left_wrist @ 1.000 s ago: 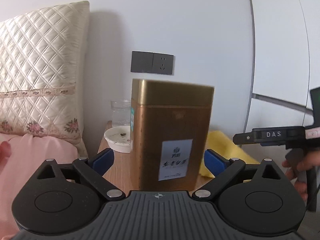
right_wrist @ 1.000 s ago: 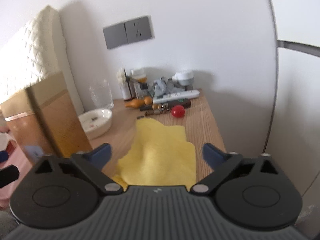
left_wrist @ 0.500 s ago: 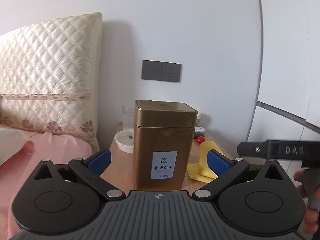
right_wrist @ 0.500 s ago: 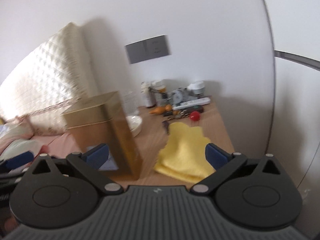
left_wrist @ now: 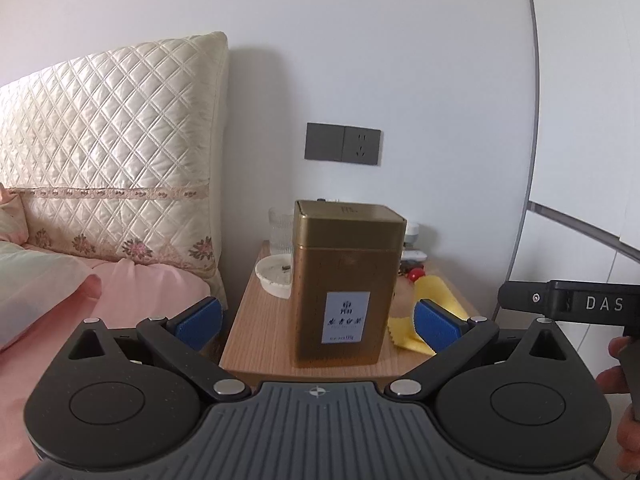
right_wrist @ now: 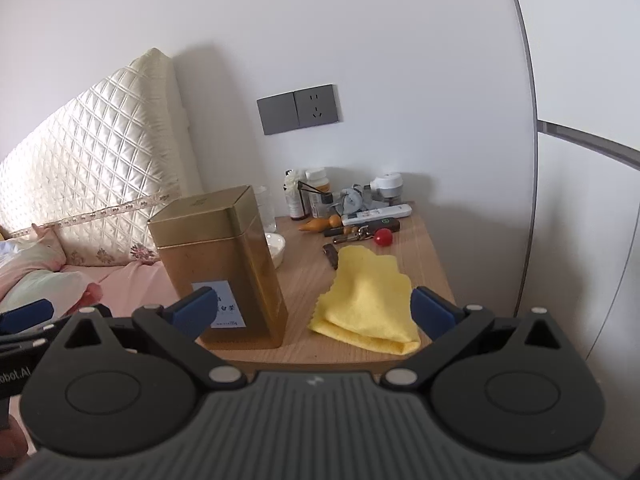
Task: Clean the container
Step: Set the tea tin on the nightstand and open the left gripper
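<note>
the quilted headboard (left_wrist: 112,152) rises left of the wooden nightstand (right_wrist: 424,256). on the nightstand's front left part the gold tin (left_wrist: 346,280) stands upright, lid on, label facing out. a folded yellow cloth (right_wrist: 368,304) lies just right of the tin, a white dish (left_wrist: 274,276) behind it on the left. left gripper (left_wrist: 318,320) and right gripper (right_wrist: 312,312) both hang before the tin, jaws spread wide, empty.
</note>
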`<state>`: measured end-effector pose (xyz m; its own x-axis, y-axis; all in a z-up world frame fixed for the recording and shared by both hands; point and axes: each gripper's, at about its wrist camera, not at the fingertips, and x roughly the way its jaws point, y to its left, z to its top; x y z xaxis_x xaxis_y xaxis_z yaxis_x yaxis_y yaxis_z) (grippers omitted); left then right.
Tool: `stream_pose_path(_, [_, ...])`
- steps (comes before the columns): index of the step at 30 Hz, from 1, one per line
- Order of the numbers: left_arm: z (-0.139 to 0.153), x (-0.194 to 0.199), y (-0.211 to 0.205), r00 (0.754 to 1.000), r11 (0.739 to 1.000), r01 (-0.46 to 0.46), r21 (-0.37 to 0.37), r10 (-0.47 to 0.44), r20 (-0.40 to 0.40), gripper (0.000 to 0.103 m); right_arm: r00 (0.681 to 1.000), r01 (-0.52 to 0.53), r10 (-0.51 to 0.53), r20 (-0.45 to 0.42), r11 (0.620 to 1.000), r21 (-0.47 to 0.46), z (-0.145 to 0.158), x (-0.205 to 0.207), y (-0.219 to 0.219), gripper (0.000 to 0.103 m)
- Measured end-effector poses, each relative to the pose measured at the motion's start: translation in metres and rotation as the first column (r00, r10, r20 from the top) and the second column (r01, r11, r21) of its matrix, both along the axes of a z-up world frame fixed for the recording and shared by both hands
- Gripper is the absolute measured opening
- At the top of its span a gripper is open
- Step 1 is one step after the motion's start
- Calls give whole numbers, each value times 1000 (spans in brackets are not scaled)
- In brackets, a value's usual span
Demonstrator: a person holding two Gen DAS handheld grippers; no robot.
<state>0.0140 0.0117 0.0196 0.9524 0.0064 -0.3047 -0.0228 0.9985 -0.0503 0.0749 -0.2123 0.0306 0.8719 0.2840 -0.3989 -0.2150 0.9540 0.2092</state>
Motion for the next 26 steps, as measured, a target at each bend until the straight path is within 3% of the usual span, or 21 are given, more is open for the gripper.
stream_pose_path(26, [7,-3,-13,1000,1000,16,21,-15,-23,103,999,43,-43,0,998,-56,5,-24,-10,103])
